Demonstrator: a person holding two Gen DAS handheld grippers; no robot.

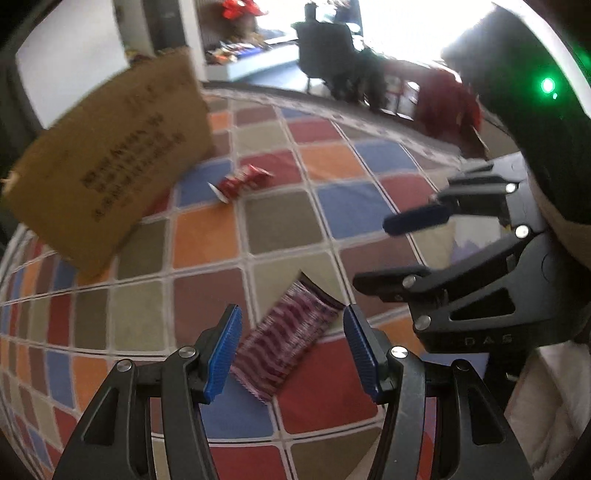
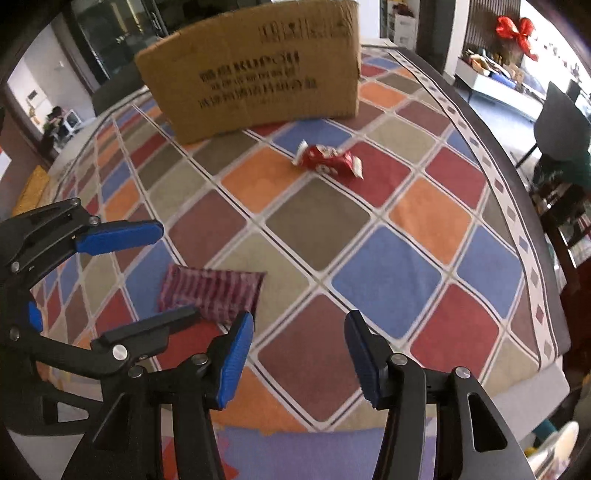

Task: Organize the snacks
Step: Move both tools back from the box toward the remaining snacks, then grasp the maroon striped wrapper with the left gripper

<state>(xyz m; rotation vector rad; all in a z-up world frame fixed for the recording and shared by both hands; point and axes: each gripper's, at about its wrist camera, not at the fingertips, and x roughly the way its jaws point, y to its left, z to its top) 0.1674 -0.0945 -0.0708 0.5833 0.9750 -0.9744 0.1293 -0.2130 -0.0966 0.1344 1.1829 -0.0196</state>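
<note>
Two snack packets: one striped packet (image 2: 212,293) and one red packet (image 2: 327,161). One cardboard box (image 2: 255,74). Two grippers: left (image 1: 291,350), right (image 2: 299,360).

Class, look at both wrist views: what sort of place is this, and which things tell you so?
Probably a home dining or living room. A table covered by a checked cloth holds a cardboard box and snack packets; a chair stands beside it, and a red bow decorates the background.

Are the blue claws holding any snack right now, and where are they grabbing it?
Nothing is held. The left gripper stands open above the striped packet; the right gripper is open over bare cloth.
</note>
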